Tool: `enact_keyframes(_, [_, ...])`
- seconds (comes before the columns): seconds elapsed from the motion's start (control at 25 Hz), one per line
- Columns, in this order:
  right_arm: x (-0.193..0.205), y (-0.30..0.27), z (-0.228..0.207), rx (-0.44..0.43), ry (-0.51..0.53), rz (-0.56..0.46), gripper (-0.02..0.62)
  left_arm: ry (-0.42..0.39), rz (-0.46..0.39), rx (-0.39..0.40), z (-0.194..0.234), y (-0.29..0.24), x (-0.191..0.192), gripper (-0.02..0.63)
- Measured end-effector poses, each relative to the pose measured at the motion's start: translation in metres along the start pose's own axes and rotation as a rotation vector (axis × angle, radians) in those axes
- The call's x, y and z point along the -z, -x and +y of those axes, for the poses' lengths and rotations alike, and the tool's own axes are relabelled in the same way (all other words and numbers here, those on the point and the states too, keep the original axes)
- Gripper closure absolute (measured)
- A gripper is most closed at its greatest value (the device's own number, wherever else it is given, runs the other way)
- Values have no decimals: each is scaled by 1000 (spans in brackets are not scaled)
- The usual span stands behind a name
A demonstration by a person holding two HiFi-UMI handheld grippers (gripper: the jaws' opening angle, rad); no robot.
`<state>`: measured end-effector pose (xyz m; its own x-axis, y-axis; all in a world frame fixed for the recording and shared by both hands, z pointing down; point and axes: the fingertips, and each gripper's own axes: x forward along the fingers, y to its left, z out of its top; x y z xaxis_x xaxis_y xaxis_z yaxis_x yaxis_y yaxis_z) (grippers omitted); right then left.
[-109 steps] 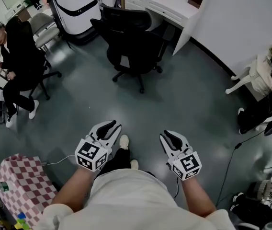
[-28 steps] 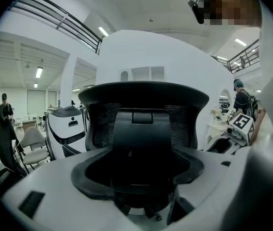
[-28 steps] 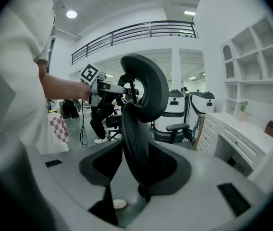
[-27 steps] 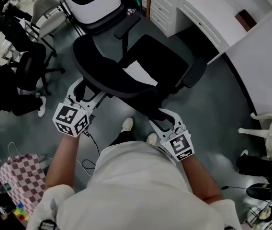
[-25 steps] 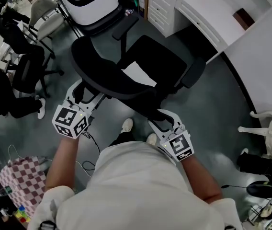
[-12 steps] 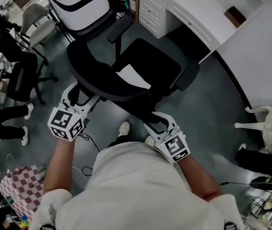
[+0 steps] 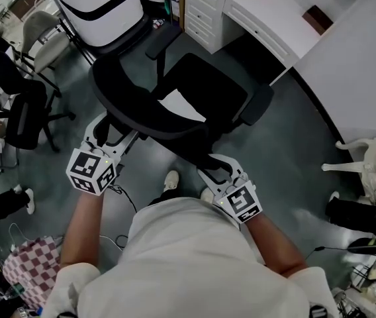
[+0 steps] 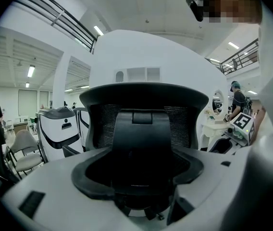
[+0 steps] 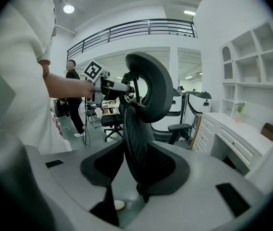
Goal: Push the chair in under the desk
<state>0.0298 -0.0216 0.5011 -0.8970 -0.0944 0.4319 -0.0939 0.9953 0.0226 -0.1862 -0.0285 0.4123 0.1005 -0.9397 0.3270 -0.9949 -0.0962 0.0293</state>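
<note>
Jaws of the left gripper (image 7: 115,132) are held apart at the rear of the chair back (image 8: 141,129), whose centre spine is framed between them; no pad is seen pressing. Jaws of the right gripper (image 7: 216,167) have just been closing and are apart, the back's side edge between them. The chair (image 7: 208,88) is placed just outside the desk (image 7: 241,12), not yet under it.
</note>
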Motion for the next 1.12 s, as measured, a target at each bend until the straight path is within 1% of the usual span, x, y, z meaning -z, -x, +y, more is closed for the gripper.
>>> enact_keyframes(0.36, [-2, -9, -21, 48, -19, 14, 437, -14, 2, 33, 9, -24, -7, 291])
enact_keyframes(1.12, [-18, -41, -61, 144, -41, 10, 436, -38, 10, 106, 45, -73, -25, 291])
